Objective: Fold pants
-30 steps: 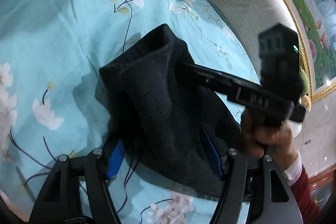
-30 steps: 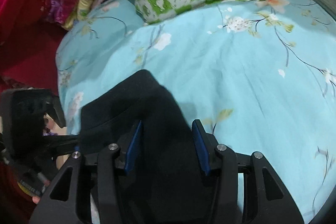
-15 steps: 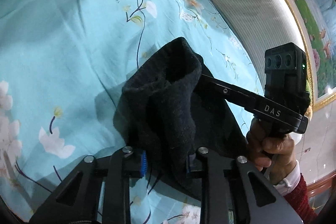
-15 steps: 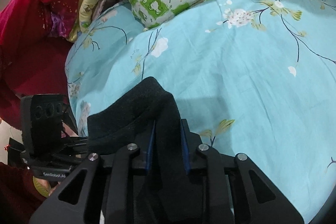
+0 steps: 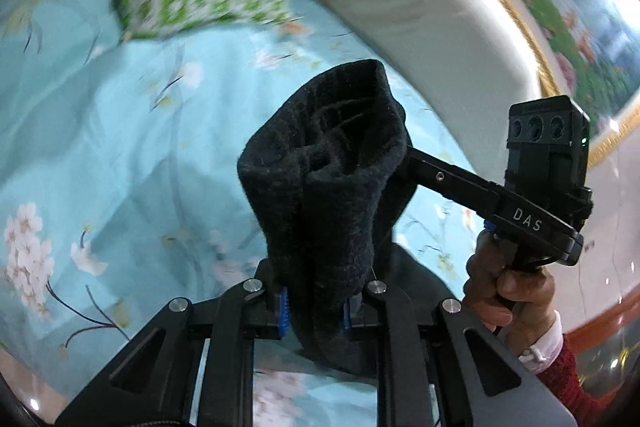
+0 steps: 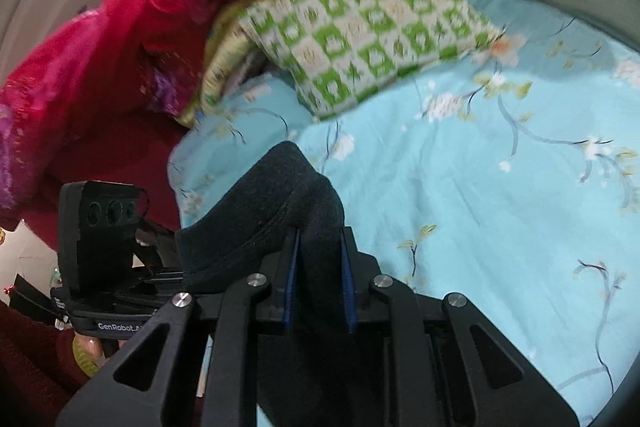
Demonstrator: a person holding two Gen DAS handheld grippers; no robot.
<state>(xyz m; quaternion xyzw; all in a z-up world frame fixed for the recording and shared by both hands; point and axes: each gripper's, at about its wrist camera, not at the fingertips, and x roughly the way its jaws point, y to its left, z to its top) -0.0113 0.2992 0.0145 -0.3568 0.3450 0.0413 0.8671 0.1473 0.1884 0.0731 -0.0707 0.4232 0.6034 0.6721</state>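
While lifted off bedspread (image 5: 100, 147), pants (image 5: 332, 187) sit pinched between left tongs (image 5: 314, 307) and right tongs (image 6: 318, 279) (both clamped).

Bed cover (image 6: 460, 187): turquoise, printed with pale blossoms and thin branches
Pillow (image 6: 360, 27): green-and-white checked, at the far end
Blanket (image 6: 120, 27): red and magenta, heaped
Headboard (image 5: 420, 27): cream, padded, gold-trimmed

Soft indoor light, motion-blurred background, fisheye edges, corner glare
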